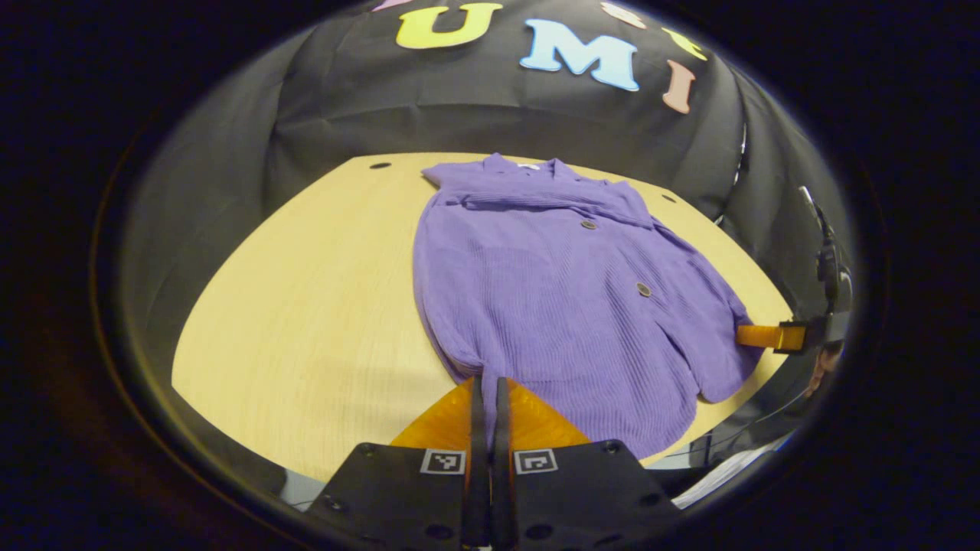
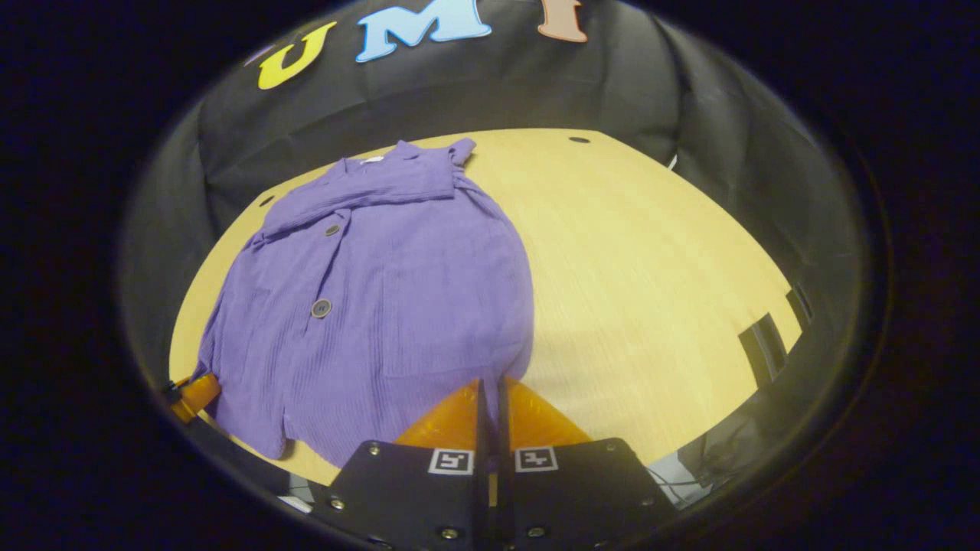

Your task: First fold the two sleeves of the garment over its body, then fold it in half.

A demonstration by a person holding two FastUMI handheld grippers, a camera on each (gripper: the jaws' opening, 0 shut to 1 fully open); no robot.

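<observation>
Purple cardigan lies flat on the light wooden table, hem toward me and collar toward the booth's black cloth wall.

Nearest in the left gripper view, my left gripper has its two fingers drawn together with hardly a slit between them, their tips pinched on the hem at one near corner of the cardigan. In the right gripper view, my right gripper stands the same way, fingers nearly closed, tips at the hem's other near corner where the knit meets bare table; I can't quite tell how much cloth sits between them. That right gripper also shows far off at the side of the left gripper view, at the garment's edge, with a hand behind it.

Farther out, two dark buttons run up the front of the ribbed knit. Beyond them, both sleeves are already folded across the chest in a band just below the collar. The garment is not yet folded in half.

Past the collar, a small dark hole marks the table's far edge, close to the wall.
</observation>
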